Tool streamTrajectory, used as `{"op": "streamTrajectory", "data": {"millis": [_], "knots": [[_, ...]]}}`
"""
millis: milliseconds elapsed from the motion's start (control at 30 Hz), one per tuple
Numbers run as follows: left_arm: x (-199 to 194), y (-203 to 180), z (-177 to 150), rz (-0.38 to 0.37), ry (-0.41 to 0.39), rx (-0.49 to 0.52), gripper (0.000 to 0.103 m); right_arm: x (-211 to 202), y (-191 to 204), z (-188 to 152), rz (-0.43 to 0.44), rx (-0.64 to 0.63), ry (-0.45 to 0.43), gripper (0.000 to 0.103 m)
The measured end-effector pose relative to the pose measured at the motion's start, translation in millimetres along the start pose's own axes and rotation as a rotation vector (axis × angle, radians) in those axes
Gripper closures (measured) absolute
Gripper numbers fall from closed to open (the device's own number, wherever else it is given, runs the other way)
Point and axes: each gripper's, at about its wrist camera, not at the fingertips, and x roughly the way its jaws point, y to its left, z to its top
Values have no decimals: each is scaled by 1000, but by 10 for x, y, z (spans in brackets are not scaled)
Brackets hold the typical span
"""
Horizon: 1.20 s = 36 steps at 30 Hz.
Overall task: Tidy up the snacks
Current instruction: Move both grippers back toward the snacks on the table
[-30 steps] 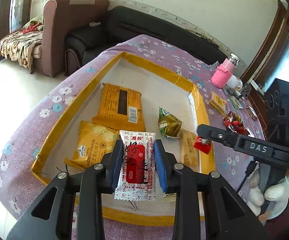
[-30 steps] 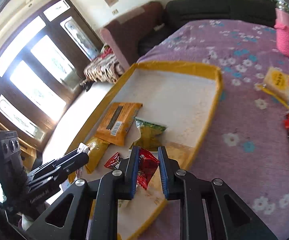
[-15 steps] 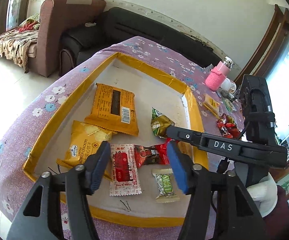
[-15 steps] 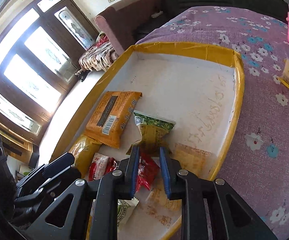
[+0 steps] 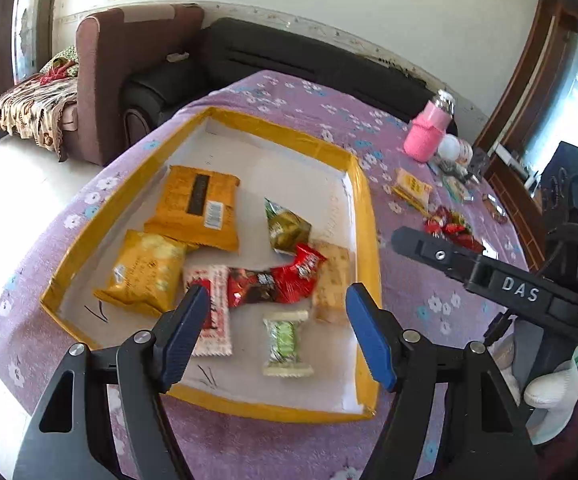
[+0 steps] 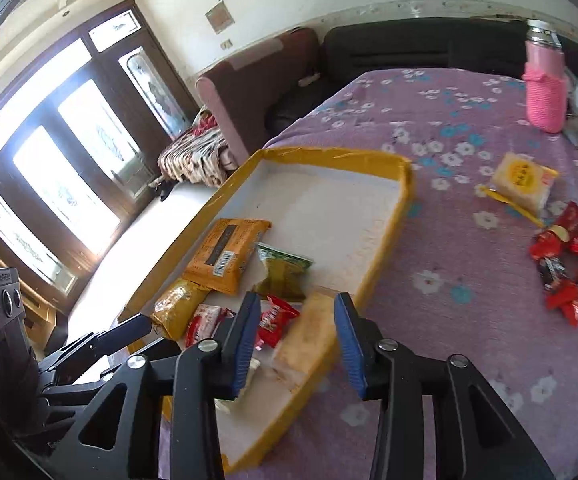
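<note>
- The right gripper (image 5: 421, 242) shows in the left wrist view as a black bar printed "DAS" in white; no other writing can be read, since the snack packets are blurred, though the large orange packet (image 5: 199, 206) carries a white barcode label.
- The tray (image 5: 363, 208), white inside with a yellow rim, lies on the bench (image 5: 429, 300) under a purple flowered cloth.
- In the tray: the large orange packet, a yellow cracker bag (image 5: 145, 270) just in front of it, a green packet (image 5: 287, 226), a white and red packet (image 5: 215, 312), a dark red packet (image 5: 251, 286) touching a bright red packet (image 5: 299, 272), a tan biscuit packet (image 5: 331, 280) against the right rim, and a small green and white packet (image 5: 287, 342).
- Outside the tray on the cloth lie a heap of red snacks (image 6: 569, 264), a pale yellow packet (image 6: 523, 182) and a pink bottle (image 6: 545, 88); a brown armchair (image 5: 129, 80) and a black sofa (image 5: 289, 56) stand behind the bench.
- The left gripper (image 5: 275, 336) hangs over the near end of the tray, tilted downward, jaws spread wide after just opening, gripping nothing.
- The right gripper (image 6: 295, 340) is tilted down over the tray's near right corner, jaws parted after just opening; the tan biscuit packet lies below between them, not pinched.
- A white-gloved hand (image 5: 549, 392) shows by the right gripper's handle.
</note>
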Motion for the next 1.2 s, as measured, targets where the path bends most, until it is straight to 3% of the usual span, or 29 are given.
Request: {"op": "streamTrajectory", "data": {"millis": [400,767,867,933,1000,1200], "knots": [[-94,-592,-156,127,6,160,32,-644,-893,-302,-78,152,-75,56],[-133,-980,-217,135,1,238,32,-1067,-1586,-485,-124,288,-149,53],[-208,-1021,-157,75,0,220,31,-1192,-1802,-511,-152,329,-174,52],[-248,-1027,-114,-10,9,201,23,-1289,-1956,-522,-177,353,-194,52],[-247,-1028,-104,-101,23,182,23,-1395,-2127,-536,-210,382,-213,52],[-52,-1082,-160,-126,47,167,23,-1533,-2610,-530,-294,462,-226,52]]}}
